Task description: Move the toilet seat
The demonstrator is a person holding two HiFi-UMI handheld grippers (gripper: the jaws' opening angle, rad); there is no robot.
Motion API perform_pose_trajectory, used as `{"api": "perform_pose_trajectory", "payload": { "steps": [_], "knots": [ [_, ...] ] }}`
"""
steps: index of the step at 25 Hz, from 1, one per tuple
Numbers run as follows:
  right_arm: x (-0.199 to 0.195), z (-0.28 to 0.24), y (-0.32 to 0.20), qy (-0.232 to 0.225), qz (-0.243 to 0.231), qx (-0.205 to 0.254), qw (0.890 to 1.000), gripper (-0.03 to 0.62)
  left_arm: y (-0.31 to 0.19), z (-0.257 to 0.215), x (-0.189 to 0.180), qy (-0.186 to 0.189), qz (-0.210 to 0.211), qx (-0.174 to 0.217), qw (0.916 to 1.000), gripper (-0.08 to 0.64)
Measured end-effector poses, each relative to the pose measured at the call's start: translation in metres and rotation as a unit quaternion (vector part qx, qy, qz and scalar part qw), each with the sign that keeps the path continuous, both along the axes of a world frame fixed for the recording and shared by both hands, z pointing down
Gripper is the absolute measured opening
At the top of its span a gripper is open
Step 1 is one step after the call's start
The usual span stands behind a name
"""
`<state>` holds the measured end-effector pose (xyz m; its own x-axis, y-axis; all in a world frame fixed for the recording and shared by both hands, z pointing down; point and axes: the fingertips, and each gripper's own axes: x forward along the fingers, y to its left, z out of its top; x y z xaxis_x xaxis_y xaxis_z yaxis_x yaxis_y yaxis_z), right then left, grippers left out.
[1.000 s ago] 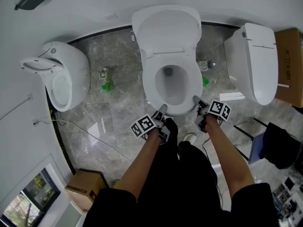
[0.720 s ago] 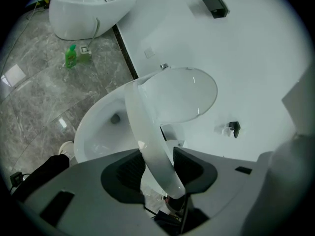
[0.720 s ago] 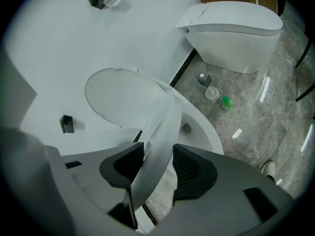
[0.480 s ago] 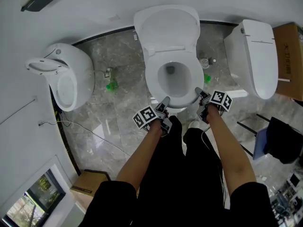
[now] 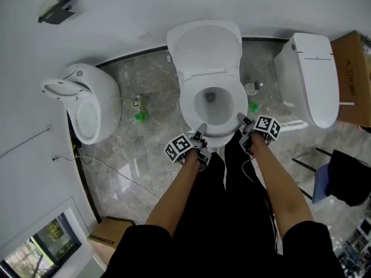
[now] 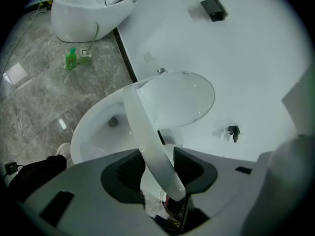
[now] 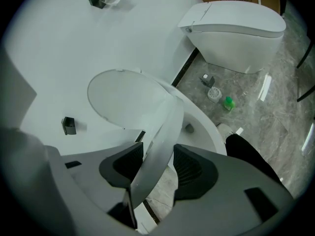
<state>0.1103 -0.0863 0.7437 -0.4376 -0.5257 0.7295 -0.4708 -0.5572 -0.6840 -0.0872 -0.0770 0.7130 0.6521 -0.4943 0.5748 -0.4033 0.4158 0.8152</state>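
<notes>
The white toilet in the middle has its lid [image 5: 204, 45] standing up against the wall. Its seat ring [image 5: 186, 106] lies around the bowl, tilted up a little at the front. My left gripper [image 5: 200, 132] holds the seat's front left edge and my right gripper [image 5: 242, 120] the front right. In the left gripper view the seat [image 6: 142, 132] runs between the pads of the left gripper [image 6: 156, 168], which close on it. In the right gripper view the seat [image 7: 165, 132] likewise sits clamped in the right gripper [image 7: 158, 168], with the lid [image 7: 128, 100] behind.
A second white toilet [image 5: 87, 103] stands at the left and a third [image 5: 313, 77] at the right, beside a cardboard box [image 5: 351, 74]. Green bottles [image 5: 140, 116] [image 5: 253, 106] stand on the marble floor by the wall. A cable [image 5: 104, 167] trails at the left. My legs stand close before the bowl.
The head view has drifted, so the toilet sits lower in the picture. My left gripper has risen slightly with the seat's front edge. The right gripper has hardly moved.
</notes>
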Motion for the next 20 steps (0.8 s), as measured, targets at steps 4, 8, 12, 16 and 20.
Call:
{"api": "perform_pose_trajectory", "payload": {
  "steps": [4,8,12,16,20],
  "knots": [
    [0.005,-0.007,-0.006,-0.001,0.028,0.002,1.0,0.209,-0.007,-0.008,0.005,-0.003,0.009,0.009,0.9999,0.193],
    [0.008,-0.012,-0.008,-0.011,0.032,0.005,0.999,0.208,-0.011,-0.01,0.01,-0.012,0.029,0.004,0.9995,0.195],
    [0.004,-0.015,-0.012,-0.021,0.002,0.005,1.0,0.21,-0.013,-0.014,0.009,-0.015,0.083,-0.01,0.9964,0.21],
    [0.006,-0.02,-0.02,-0.02,-0.008,-0.008,1.0,0.213,-0.023,-0.023,0.011,-0.014,0.061,-0.009,0.998,0.21],
    [0.004,-0.029,-0.03,-0.033,0.012,-0.022,0.999,0.213,-0.036,-0.033,0.008,-0.013,0.039,-0.001,0.9992,0.21]
  ]
}}
